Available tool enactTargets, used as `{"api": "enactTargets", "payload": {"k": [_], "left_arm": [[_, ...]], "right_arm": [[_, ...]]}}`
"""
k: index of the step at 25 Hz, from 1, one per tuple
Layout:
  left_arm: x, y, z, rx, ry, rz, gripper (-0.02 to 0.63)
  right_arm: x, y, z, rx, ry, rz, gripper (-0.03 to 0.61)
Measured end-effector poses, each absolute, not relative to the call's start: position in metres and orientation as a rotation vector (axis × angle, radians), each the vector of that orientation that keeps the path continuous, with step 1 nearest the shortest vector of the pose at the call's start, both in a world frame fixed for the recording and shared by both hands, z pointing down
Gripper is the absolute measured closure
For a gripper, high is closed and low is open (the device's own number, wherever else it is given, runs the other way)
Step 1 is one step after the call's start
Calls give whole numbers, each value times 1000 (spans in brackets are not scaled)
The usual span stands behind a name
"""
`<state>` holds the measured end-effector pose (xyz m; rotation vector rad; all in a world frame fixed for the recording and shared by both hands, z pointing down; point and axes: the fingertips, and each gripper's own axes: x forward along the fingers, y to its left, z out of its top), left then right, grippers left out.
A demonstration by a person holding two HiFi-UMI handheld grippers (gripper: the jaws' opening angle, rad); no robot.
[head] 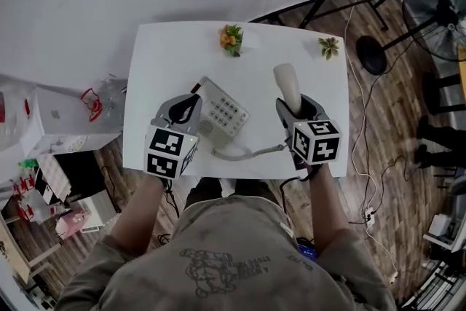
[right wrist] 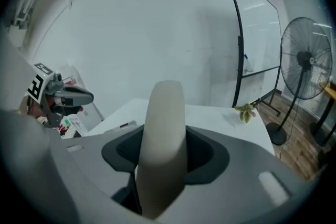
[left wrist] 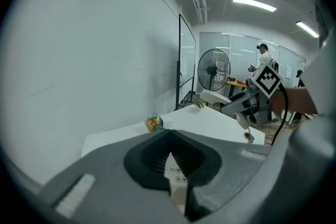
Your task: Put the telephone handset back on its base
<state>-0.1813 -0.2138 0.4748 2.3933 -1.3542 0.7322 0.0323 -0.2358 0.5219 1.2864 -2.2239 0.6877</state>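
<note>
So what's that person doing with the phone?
A person holds a gripper in each hand over a white table. The right gripper is clamped on the beige telephone handset and holds it up off the table, with its curly cord trailing back to the base. The base lies on the table. The left gripper, jaws together, hovers at the base's left side. The handset isn't on its base yet.
</note>
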Motion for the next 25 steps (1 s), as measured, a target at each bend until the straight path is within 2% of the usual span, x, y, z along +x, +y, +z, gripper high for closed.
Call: {"api": "enactTargets", "payload": {"k": [13,25], "left_arm": [[-232,-185,366,2496,-1595,601,614],[-263,-164,346,2472,-1695,554,614]], "right_arm": [[-23,-209,369,1264,-2571,485,339],[-70,-194,349,1089,-2640,421,341]]}}
